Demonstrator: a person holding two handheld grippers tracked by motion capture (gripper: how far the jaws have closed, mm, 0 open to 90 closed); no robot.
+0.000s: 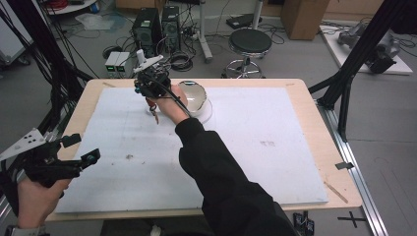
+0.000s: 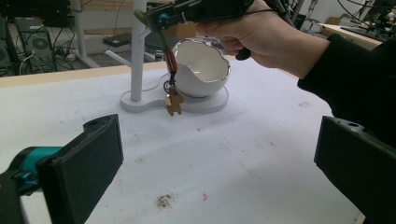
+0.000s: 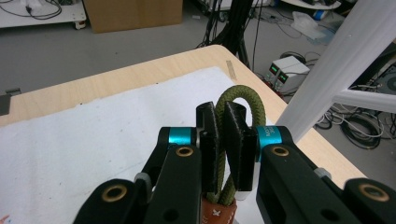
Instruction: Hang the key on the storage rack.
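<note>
A keychain [image 2: 172, 79] with an olive cord loop [image 3: 243, 107], a brown leather tab, a metal ring and a small bear-shaped charm [image 2: 173, 103] hangs from my right gripper [image 3: 223, 140], which is shut on the cord. It dangles just above the white mat, beside a white stand's post [image 2: 137, 51] and in front of a white eggshell-like bowl [image 2: 203, 70] on the stand's base [image 2: 140, 103]. In the high view the right gripper [image 1: 143, 89] holds the keychain [image 1: 153, 110] at the table's far side, left of the bowl [image 1: 193, 96]. My left gripper [image 1: 83, 148] is open and empty near the front left edge.
A white mat [image 1: 255, 147] covers the wooden table [image 1: 319, 123]. Beyond the far edge stand a black stool [image 1: 250, 43], computer towers [image 1: 156, 27], small power supplies [image 1: 117, 63] and a cardboard box [image 1: 305, 17]. Black frame struts [image 1: 366, 46] rise at the right.
</note>
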